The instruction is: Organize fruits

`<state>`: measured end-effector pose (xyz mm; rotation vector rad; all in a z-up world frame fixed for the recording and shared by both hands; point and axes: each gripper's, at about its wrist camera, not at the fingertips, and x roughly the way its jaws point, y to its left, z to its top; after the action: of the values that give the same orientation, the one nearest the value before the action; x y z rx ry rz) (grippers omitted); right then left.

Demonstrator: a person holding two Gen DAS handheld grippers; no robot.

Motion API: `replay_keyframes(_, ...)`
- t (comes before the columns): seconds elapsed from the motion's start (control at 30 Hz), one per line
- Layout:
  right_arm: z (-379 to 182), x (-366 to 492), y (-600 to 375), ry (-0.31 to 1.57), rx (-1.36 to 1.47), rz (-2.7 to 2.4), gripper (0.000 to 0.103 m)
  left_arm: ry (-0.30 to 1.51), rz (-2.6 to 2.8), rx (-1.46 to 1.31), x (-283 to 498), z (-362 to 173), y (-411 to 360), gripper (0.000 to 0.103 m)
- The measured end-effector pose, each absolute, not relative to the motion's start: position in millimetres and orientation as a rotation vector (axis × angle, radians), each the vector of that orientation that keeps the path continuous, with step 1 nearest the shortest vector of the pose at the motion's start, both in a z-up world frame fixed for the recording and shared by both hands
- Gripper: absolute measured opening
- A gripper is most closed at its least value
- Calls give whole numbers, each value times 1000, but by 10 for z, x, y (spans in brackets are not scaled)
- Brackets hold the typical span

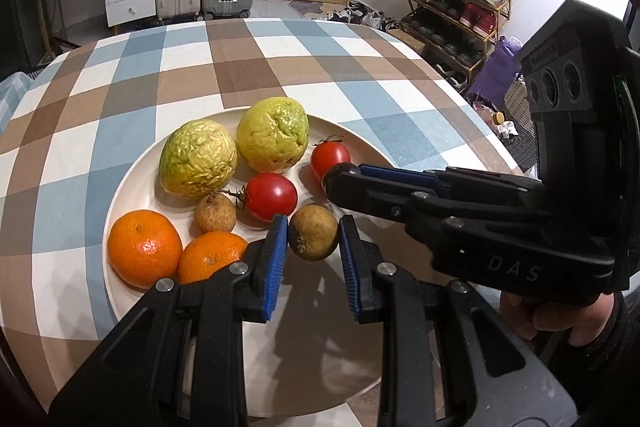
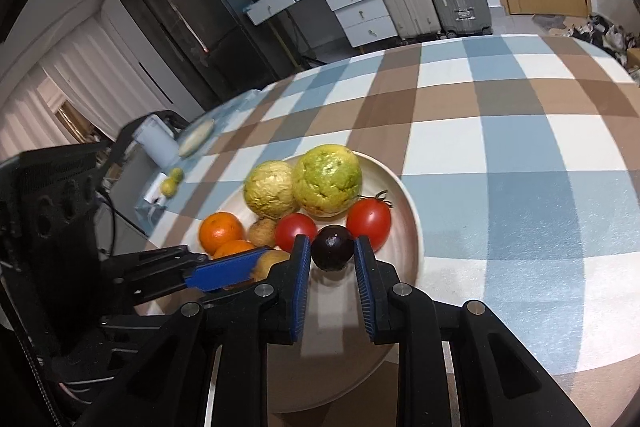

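Brown and dull-skinned, the small round fruit (image 1: 313, 231) sits on the near part of the cream plate (image 1: 132, 171), between the parted jaws of the left gripper (image 1: 314, 251), which bracket it without visibly pressing. It looks light and firm, best taken across its widest middle. Beside it, the right gripper (image 2: 332, 269) has its jaws open around a dark purple fruit (image 2: 332, 247), glossy and probably slippery. Two tomatoes (image 1: 271, 195), two oranges (image 1: 145, 247) and two wrinkled yellow-green fruits (image 1: 198, 157) share the plate on the checked surface (image 1: 160, 75).
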<state>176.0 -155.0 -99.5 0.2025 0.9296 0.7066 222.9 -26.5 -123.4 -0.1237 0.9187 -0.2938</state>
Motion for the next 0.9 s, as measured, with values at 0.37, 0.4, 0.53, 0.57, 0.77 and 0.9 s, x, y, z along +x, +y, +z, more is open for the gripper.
replay_keyframes(0.37, -776, 1674, -1694, 873, 252, 697, 48, 844, -285, -136, 2017, -992, -231, 53)
replay_keyframes(0.4, -744, 1665, -1713, 864, 256, 690, 52, 834, -282, -139, 1982, -956, -223, 56)
replay_keyframes(0.53, -575, 1537, -1822, 811, 270, 651, 66, 783, -249, -138, 1801, -784, -172, 70)
replay_keyframes(0.57, -533, 1492, -1850, 797, 271, 641, 70, 772, -238, -139, 1757, -747, -161, 76)
replay_keyframes(0.77, -280, 1191, -2010, 706, 289, 607, 88, 709, -162, -145, 1478, -503, -48, 84)
replay_keyframes(0.9, -108, 976, -2092, 630, 293, 584, 97, 683, -116, -152, 1300, -373, 23, 102)
